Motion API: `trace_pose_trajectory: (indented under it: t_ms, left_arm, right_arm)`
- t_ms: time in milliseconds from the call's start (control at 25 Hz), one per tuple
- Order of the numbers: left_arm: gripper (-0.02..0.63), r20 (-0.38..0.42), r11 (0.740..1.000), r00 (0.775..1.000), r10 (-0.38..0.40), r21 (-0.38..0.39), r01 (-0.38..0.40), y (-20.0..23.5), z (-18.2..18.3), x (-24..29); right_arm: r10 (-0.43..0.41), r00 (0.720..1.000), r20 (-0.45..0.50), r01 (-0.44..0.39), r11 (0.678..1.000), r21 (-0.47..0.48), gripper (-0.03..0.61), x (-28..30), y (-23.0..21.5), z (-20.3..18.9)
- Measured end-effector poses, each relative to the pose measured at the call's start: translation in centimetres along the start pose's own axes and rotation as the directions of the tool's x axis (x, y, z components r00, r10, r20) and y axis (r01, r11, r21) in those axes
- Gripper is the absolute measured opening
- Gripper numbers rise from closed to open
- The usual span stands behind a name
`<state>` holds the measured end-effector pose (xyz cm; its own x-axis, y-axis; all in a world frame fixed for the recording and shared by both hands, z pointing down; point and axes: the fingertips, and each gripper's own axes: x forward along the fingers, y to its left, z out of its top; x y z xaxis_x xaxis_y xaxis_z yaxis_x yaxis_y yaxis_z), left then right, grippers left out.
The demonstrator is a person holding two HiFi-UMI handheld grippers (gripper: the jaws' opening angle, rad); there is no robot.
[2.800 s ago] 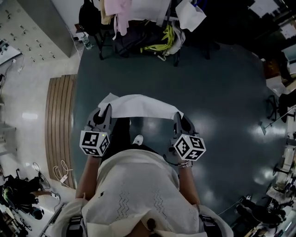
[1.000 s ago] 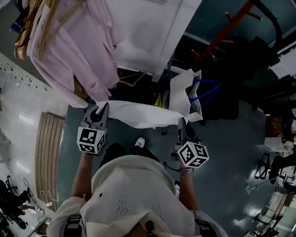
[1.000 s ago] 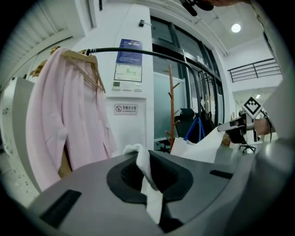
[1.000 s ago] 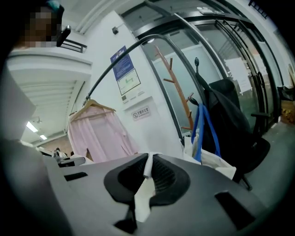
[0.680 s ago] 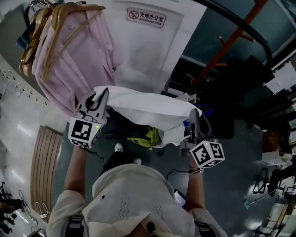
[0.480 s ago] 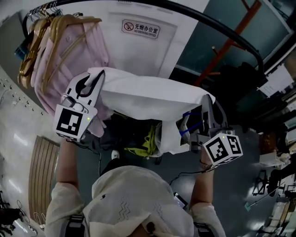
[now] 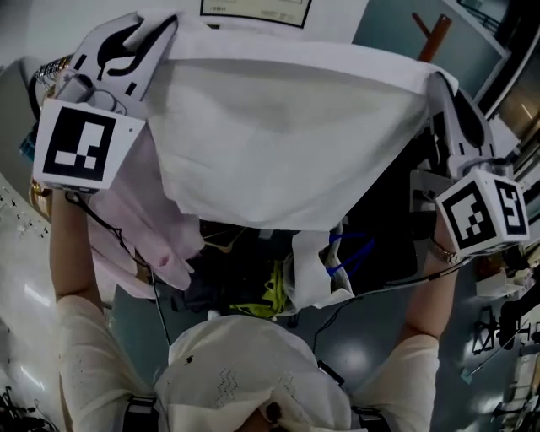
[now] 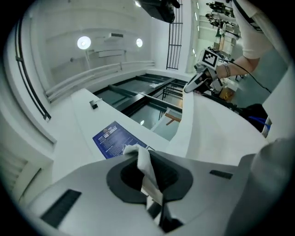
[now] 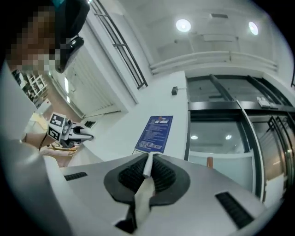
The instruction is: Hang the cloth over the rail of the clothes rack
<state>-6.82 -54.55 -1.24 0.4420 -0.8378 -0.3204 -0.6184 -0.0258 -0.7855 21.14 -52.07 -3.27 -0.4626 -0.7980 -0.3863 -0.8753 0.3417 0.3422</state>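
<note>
A white cloth (image 7: 287,143) hangs stretched between my two grippers, both held high in the head view. My left gripper (image 7: 164,24) is shut on the cloth's left corner, and that corner (image 8: 144,161) sits pinched between its dark pads. My right gripper (image 7: 436,83) is shut on the right corner (image 9: 146,173). In the left gripper view the cloth (image 8: 216,120) runs away to the right gripper (image 8: 199,82). The rack's rail is hidden behind the cloth; only an orange post (image 7: 430,29) shows.
Pink shirts (image 7: 139,236) on wooden hangers (image 7: 42,196) hang at the left, below the cloth. A white bag with blue handles (image 7: 325,270) and dark clothes sit lower down. A blue notice (image 9: 154,133) is on the white wall ahead.
Both grippers have lifted the stretched cloth from waist height to above head height. The curved black rail that showed above the cloth half a second ago is now out of sight.
</note>
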Motion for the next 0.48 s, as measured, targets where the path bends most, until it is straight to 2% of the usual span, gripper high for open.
trace_pose_trajectory:
  t_ms: [80,160,360,480]
  left_arm:
    - [0.017,0.002,0.999,1.0,0.001,0.049,-0.001,1.8,-0.1,1.8]
    - [0.017,0.008,0.995,1.0,0.004,0.102,-0.005,3.3,-0.1,3.8]
    - [0.017,-0.019,0.967,0.998,0.059,0.25,-0.052,7.4,0.1,8.8]
    - [0.017,-0.052,0.951,0.997,0.055,0.306,-0.037,7.8,-1.3,10.7]
  right_arm:
    - [-0.018,1.0,0.013,0.019,0.996,-0.083,0.025,2.3,-0.7,1.5]
    - [-0.033,0.999,0.007,0.034,0.992,-0.125,0.025,4.7,-2.2,1.9]
    - [-0.01,1.0,0.001,0.01,0.989,-0.146,0.025,10.8,-4.8,4.7]
    - [0.02,0.998,-0.053,-0.03,0.98,-0.198,0.025,13.2,-4.9,4.0]
